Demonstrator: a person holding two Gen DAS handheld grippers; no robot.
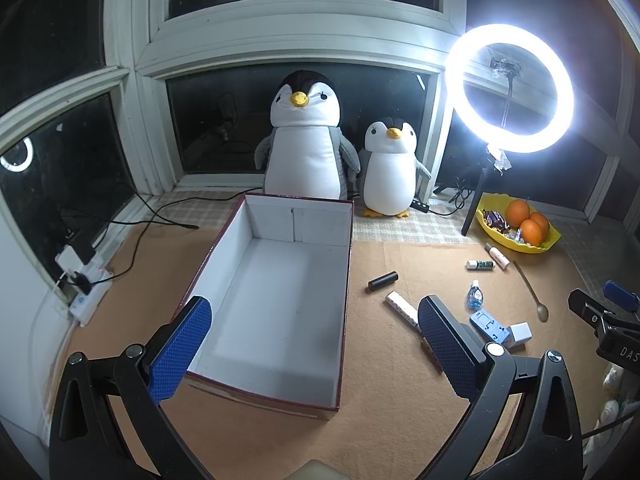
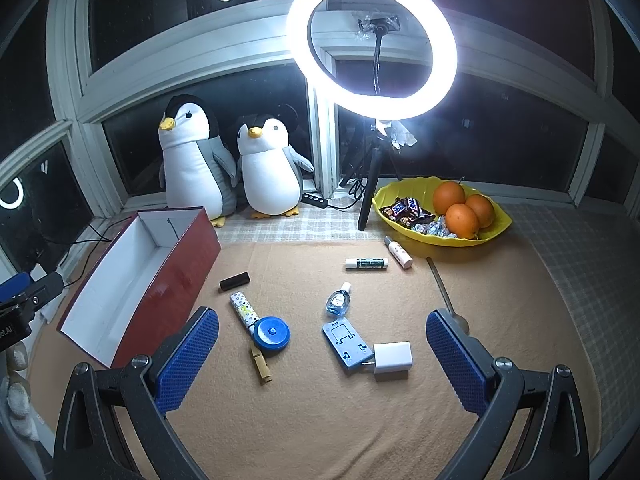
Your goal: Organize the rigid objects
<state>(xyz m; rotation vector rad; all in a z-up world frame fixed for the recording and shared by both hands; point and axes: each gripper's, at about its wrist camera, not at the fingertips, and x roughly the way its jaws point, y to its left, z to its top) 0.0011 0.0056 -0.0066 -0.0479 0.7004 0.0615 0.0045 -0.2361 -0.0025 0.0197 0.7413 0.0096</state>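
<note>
tan felt desk [image 2: 320, 420] by dark window; red cardboard box with white inside [image 1: 272, 304] at left edge, left tool [image 1: 312, 344] wide over it, right tool [image 2: 322, 354] wide above white charger cube [image 2: 392, 361].

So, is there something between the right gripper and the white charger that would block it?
Nothing visible blocks it. The right gripper is open, and the white charger lies on the mat ahead, in the gap between its fingers. The blue phone stand touches the charger's left side, so it may be nudged during a grasp.

An open red box [image 2: 160, 280] with a white, empty inside sits left of small items scattered flat: black cylinder [image 2: 235, 281], blue disc [image 2: 272, 333], white charger [image 2: 392, 361].
</note>
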